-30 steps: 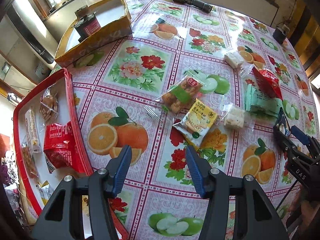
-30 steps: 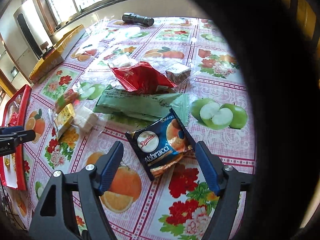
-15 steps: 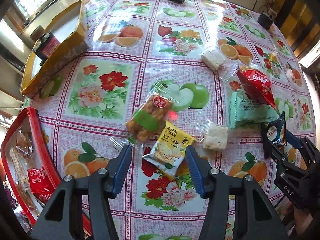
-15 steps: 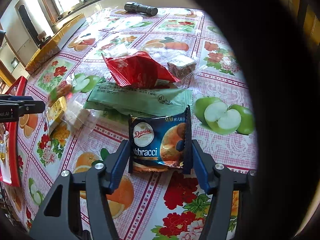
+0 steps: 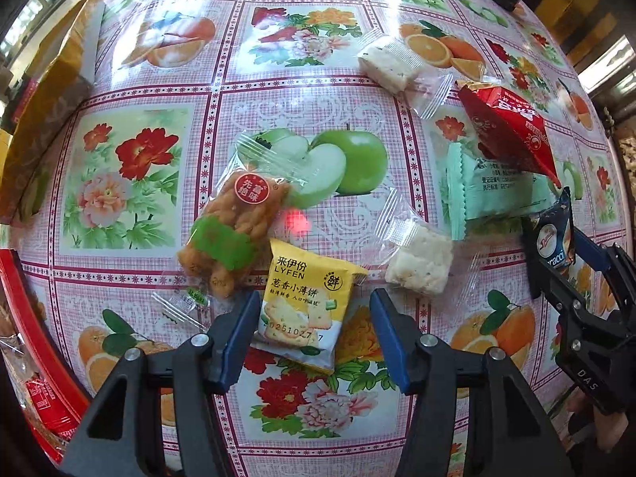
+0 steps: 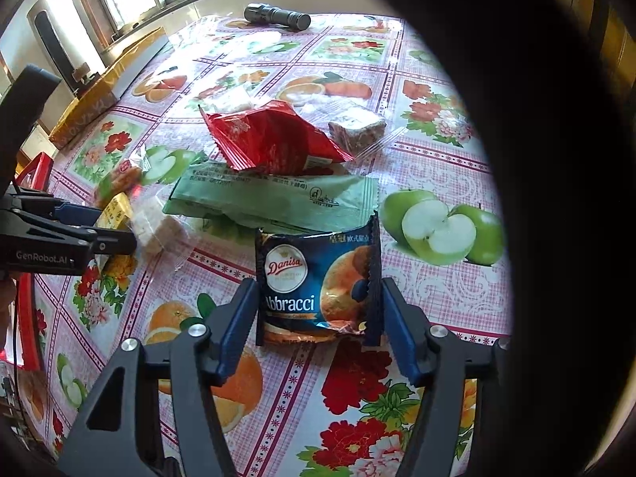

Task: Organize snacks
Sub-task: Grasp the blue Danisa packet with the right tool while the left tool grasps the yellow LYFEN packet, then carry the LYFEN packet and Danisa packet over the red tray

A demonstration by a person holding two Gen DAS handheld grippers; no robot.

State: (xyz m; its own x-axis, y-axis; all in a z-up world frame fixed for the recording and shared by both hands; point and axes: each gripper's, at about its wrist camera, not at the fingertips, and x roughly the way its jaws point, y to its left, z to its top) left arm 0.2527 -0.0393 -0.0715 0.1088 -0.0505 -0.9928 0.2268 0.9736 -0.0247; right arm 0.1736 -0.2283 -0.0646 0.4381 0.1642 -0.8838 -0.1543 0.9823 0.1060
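L gripper (image 5: 314,314) is mine pointing straight down, jaws spread wide w/ the yellow LYFEN cracker pack (image 5: 304,304) lying flat on the surface (image 5: 254,107) between the pads; pads aren't pressing it, gaps show both sides. Taking that yellow pack as landmark: fried twist snack (image 5: 234,230) in clear wrap touches its upper-left corner, white nougat piece (image 5: 421,262) just to its right, mint-green pack (image 5: 493,190) further right w/ the red bag (image 5: 508,127) overlapping it, a second white piece (image 5: 391,63) well above. Red tray (image 5: 39,338) sits far left of the pack at the surface edge, contents barely visible.

R gripper (image 6: 318,310) has just been closing; its pads now clamp both side edges of the blue Danisa Abbracci pack (image 6: 318,290), which stands upright, its bottom edge about at the surface. That's right of the yellow pack, past the nougat. Black flashlight (image 6: 278,16) lies at the far end.
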